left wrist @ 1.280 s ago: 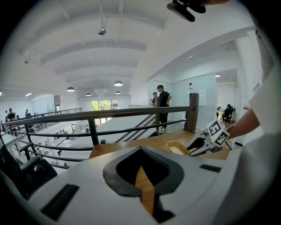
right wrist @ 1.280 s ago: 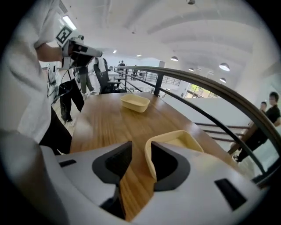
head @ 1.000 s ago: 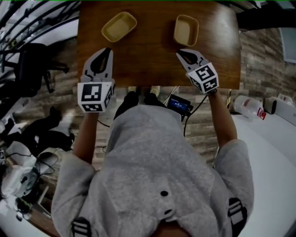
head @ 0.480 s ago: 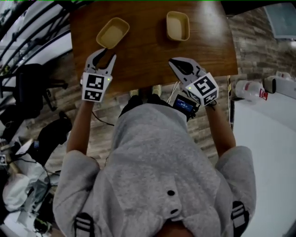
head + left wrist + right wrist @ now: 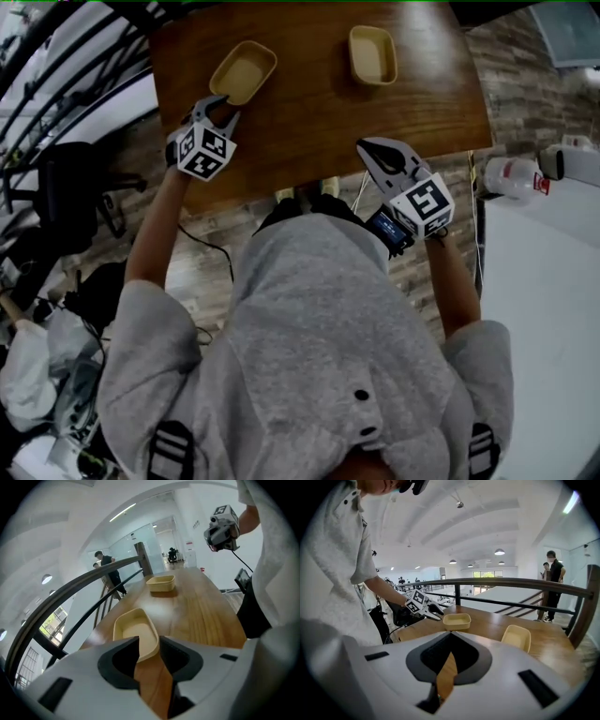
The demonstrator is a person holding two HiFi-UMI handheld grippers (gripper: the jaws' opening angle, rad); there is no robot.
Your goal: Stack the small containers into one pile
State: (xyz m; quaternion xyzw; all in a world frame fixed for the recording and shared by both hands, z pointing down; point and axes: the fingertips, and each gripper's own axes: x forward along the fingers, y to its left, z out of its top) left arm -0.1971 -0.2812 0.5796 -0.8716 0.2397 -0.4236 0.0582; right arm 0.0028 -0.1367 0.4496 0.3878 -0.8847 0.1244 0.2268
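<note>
Two small yellow containers sit on the brown wooden table. The left container lies slanted, and the right container stands apart from it at the far side. My left gripper is open at the left container's near end. In the left gripper view that container pokes its near corner between the spread jaws, and the pads do not press it. My right gripper hovers shut and empty over the table's near edge. The right gripper view shows both containers ahead of it.
A dark metal railing runs along the table's left side. A white bottle lies on the white surface at right. A black chair and clutter fill the floor at left. People stand far off.
My left gripper has moved forward to the left container and its jaws have spread. My right gripper has drawn back to the table's near edge.
</note>
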